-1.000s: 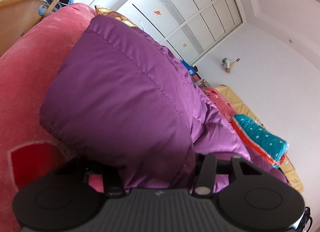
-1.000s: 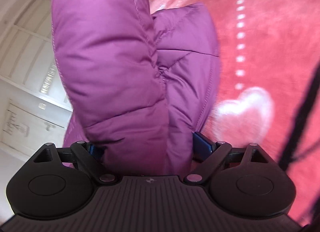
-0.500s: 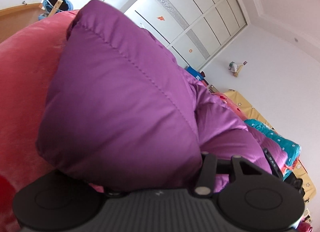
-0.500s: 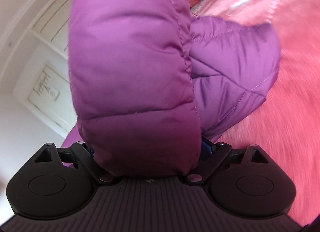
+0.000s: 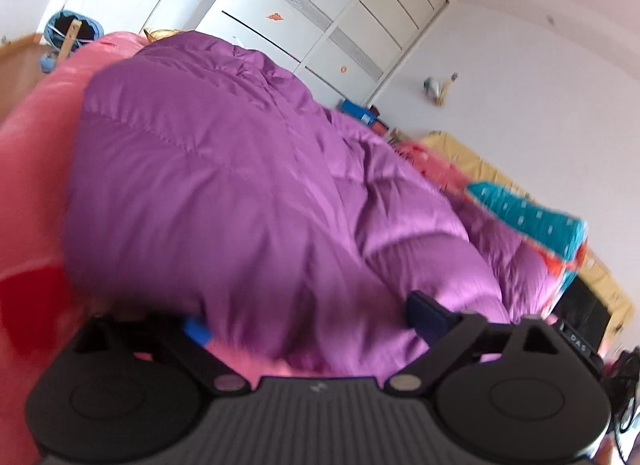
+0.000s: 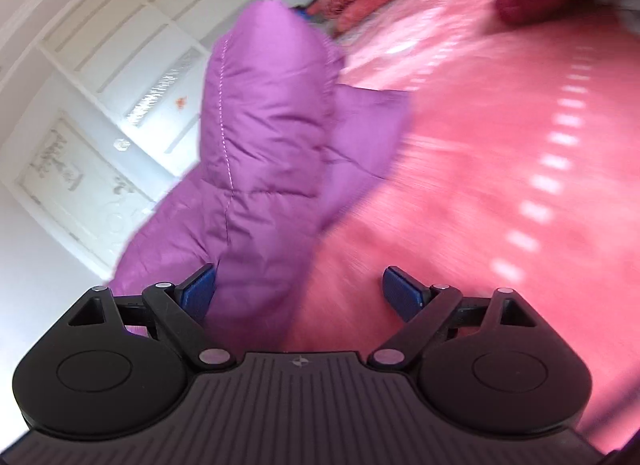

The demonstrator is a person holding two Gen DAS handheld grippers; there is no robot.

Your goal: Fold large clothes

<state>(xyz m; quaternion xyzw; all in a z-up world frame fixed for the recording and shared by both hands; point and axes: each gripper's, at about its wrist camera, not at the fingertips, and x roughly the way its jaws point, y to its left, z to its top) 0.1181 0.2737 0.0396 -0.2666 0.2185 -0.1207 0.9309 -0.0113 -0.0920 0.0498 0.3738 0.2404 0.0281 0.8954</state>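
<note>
Bedroom: pink bedspread [image 6: 500, 145], white wardrobe [image 5: 328, 25]

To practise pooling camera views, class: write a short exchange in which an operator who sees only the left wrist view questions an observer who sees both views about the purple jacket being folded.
Operator: My view shows only the jacket's bulk. Is the right gripper clamped on it?
Observer: No. The right gripper is open, jaws wide; the purple jacket lies by one pad only.
Operator: What is at the other pad?
Observer: The other pad stands clear over the pink blanket, with no fabric against it.
</note>
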